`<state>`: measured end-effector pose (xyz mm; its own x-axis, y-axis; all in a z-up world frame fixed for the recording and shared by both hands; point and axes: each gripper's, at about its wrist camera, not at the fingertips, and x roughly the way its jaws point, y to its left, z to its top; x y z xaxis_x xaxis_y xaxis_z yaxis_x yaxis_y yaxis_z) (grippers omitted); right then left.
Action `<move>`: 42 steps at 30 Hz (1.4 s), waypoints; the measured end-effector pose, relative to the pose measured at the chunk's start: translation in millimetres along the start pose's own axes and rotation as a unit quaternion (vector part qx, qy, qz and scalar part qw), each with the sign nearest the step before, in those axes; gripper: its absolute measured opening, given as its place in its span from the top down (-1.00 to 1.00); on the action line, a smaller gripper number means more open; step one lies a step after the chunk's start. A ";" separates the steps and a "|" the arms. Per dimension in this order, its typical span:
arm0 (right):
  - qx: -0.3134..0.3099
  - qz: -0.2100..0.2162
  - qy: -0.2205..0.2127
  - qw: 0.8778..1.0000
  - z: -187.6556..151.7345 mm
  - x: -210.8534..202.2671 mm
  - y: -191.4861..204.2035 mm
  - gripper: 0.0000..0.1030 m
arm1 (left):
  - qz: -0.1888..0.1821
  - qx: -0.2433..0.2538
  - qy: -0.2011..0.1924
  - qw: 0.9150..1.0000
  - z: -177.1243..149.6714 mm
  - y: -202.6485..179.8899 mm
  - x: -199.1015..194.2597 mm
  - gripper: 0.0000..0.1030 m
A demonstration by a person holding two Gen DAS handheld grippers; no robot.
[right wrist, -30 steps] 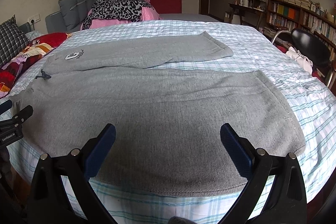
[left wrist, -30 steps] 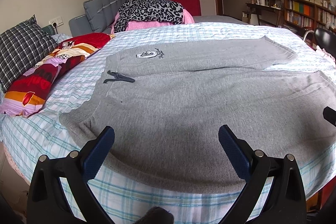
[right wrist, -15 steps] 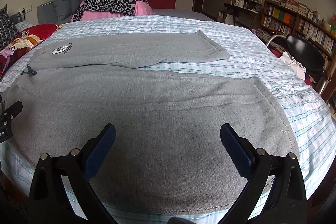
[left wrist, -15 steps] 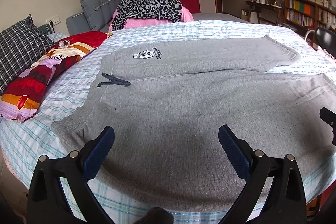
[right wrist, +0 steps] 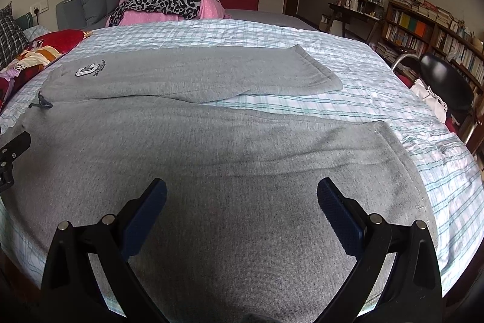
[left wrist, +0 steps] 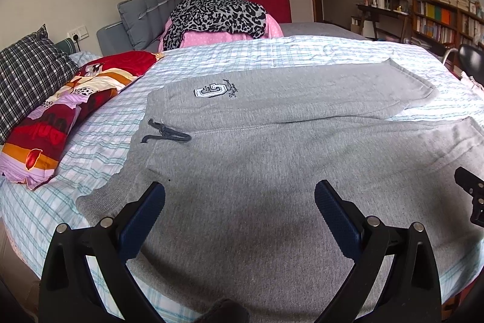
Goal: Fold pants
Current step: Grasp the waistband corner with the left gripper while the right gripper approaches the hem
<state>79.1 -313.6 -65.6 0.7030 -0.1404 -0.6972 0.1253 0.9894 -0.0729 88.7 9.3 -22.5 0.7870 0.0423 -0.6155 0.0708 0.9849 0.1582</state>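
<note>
While the grey pants [left wrist: 272,159] are lying spread flat across the checked bedsheet [left wrist: 99,126], legs splayed apart, both tools are hovering over the near leg. Left gripper [left wrist: 240,202] and right gripper [right wrist: 242,199] are both gaping wide, gripping nothing.

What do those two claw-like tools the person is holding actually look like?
Both look alike. The left gripper and right gripper each have two black plastic arms spreading in a V, dotted with silver bolt heads. Each arm ends in dark blue, ribbed fingertips. No cables, sleeves or hands are in view.
</note>
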 end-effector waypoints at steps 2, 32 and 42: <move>-0.001 0.001 0.001 1.000 1.0 1.6 0.2 -0.96 | -0.002 0.002 0.002 1.000 0.6 -1.3 2.5 -0.91; -0.005 0.022 0.036 0.999 72.5 61.5 -7.2 -0.96 | 0.024 -0.079 0.100 0.992 116.6 128.0 149.0 -0.91; -0.009 0.019 0.055 0.998 82.6 88.0 -6.9 -0.96 | 0.027 -0.074 0.132 0.988 150.5 168.0 230.6 -0.91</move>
<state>198.0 -335.8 -67.6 0.6258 -0.0990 -0.7737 0.0865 0.9946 -0.0573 374.3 159.2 -21.7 0.5981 0.1196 -0.7924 -0.0733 0.9928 0.0945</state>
